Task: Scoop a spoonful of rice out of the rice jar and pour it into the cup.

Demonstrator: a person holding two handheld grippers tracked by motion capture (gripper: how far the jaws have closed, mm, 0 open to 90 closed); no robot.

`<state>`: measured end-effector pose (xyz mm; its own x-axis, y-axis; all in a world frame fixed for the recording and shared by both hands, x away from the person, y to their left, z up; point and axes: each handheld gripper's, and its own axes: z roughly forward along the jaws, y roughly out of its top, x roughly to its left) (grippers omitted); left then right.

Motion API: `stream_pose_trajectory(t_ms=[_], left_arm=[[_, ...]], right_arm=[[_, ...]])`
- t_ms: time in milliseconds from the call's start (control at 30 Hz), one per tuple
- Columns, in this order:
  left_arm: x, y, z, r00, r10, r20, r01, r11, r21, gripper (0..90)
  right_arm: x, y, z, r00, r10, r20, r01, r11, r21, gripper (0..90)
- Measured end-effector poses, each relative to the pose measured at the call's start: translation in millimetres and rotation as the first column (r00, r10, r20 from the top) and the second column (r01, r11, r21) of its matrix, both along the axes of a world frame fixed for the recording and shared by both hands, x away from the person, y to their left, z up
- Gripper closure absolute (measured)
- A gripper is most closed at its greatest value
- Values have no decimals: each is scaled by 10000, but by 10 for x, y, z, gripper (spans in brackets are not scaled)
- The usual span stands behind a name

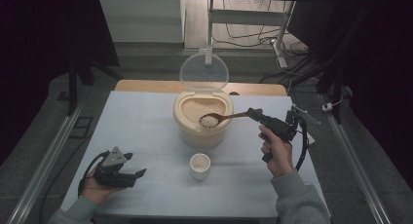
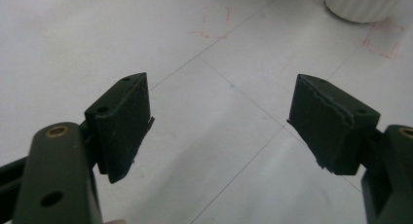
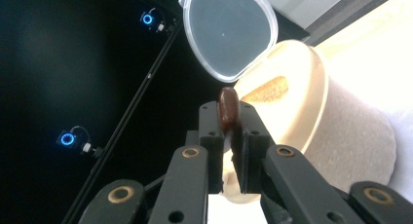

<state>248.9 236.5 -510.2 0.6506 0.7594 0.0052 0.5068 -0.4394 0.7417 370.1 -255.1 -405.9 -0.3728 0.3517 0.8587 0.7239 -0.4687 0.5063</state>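
A cream rice bin (image 1: 202,121) with its clear lid (image 1: 204,71) tipped up stands at the table's middle. My right gripper (image 1: 253,113) is shut on the handle of a brown wooden spoon (image 1: 229,117), whose bowl holds white rice (image 1: 209,121) over the bin's front rim. In the right gripper view the spoon handle's end (image 3: 228,108) sticks up between the jaws, with the bin (image 3: 311,107) and lid (image 3: 229,31) behind. A small white cup (image 1: 200,165) stands in front of the bin. My left gripper (image 1: 137,173) rests open at the front left; its pads (image 2: 125,121) are wide apart over bare table.
The white table cover (image 1: 146,131) has thin grid lines and faint red marks (image 2: 214,24). The cup's ribbed base (image 2: 365,5) shows at the top right of the left gripper view. Metal rails (image 1: 48,156) flank the table; desk legs and cables (image 1: 272,39) lie beyond its far edge.
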Motion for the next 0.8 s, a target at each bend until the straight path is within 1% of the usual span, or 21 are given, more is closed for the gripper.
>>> stream_pose_trajectory(t_ms=[100, 433, 533, 667, 733, 767, 800], left_arm=[[2, -2, -2, 10000, -13, -10, 13, 10000, 1, 229], [3, 0, -2, 10000, -21, -12, 21, 10000, 11, 229], [4, 0, -2, 10000, -26, -15, 26, 10000, 17, 229], [7, -2, -6, 10000, -31, -33, 31, 10000, 31, 229], [8, -4, -7, 10000, -36, -37, 36, 10000, 44, 229], [7, -5, -6, 10000, -40, -34, 40, 10000, 41, 229], [7, -5, -6, 10000, -41, -32, 41, 10000, 41, 229]], right_arm=[[-60, 2, -11, 9997, 232, -18, -232, 9997, 17, 839], [-188, 31, -56, 9972, 733, -128, -735, 9973, -95, 839], [-240, 37, -88, 9952, 958, -217, -965, 9949, -310, 839], [-274, 46, -122, 9936, 1084, -320, -1098, 9928, -470, 839], [-292, 55, -156, 9924, 1152, -422, -1176, 9913, -591, 839], [-304, 61, -194, 9906, 1251, -555, -1289, 9891, -708, 839], [-304, 61, -194, 9906, 1251, -555, -1289, 9891, -708, 839]])
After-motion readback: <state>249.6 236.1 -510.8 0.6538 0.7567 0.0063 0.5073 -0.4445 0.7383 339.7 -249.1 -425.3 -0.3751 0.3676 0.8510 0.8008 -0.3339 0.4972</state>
